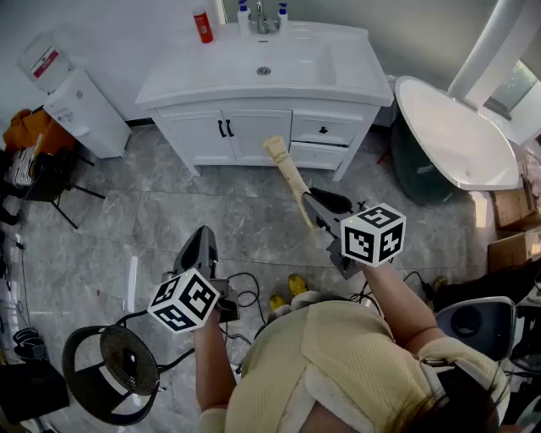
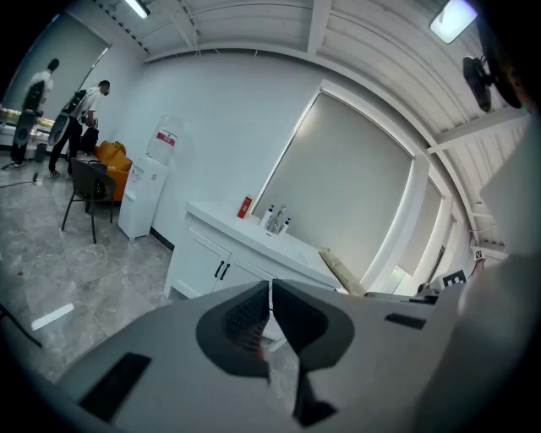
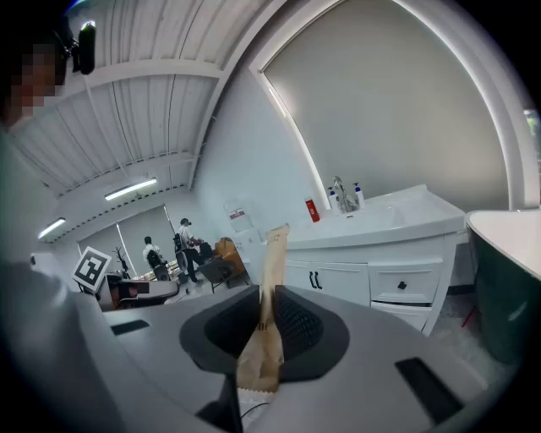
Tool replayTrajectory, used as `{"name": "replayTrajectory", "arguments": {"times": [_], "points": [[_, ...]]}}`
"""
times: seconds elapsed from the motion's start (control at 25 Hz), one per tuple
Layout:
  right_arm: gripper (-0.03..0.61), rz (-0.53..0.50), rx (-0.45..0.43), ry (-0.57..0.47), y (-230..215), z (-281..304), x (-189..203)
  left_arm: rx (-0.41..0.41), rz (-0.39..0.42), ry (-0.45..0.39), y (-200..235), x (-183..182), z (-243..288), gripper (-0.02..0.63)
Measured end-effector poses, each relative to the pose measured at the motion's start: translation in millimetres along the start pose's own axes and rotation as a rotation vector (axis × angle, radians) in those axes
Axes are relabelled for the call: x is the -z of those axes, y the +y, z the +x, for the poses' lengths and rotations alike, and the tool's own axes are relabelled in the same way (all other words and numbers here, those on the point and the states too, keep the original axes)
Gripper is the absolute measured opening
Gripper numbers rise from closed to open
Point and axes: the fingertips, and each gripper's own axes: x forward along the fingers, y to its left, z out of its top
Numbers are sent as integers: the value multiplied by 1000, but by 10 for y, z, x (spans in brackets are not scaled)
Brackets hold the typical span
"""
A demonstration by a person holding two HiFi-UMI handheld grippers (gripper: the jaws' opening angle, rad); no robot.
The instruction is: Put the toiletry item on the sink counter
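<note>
Sink counter [image 1: 355, 63] at 12 o'clock: red bottle [image 1: 203, 25] on its 10 o'clock corner, two small bottles [image 1: 243, 12] flanking tap [image 1: 262, 15]. Right gripper [image 3: 266, 317] clenched on tan tube [image 1: 286, 165]; tube points to 11 o'clock, off counter. Left gripper [image 2: 270, 309]: jaws pressed together, empty

on my feed the left gripper [image 1: 200, 243] and right gripper [image 1: 314, 201] are built alike: a smooth grey shell, broad and flat from their own cameras, with dark rectangular slots [image 2: 118, 386] sunk into the top and black pads [image 2: 244, 318] ribbed in a fine grid. each carries a white cube [image 1: 183, 301] printed with black square markers. the person wears a cream waffle-knit top [image 1: 338, 364] with short sleeves, and yellow shoes [image 1: 296, 284].
</note>
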Motion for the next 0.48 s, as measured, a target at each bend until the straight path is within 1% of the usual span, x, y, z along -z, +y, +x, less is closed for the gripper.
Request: {"name": "replayTrajectory", "arguments": {"times": [0.16, 0.36, 0.48], "points": [[72, 0, -5, 0, -58, 8, -25, -24, -6, -4, -8, -5, 38, 48], [72, -7, -16, 8, -141, 70, -50, -25, -21, -9, -35, -43, 138, 48], [72, -5, -32, 12, -212, 146, -90, -39, -15, -7, -49, -66, 231, 48]]}}
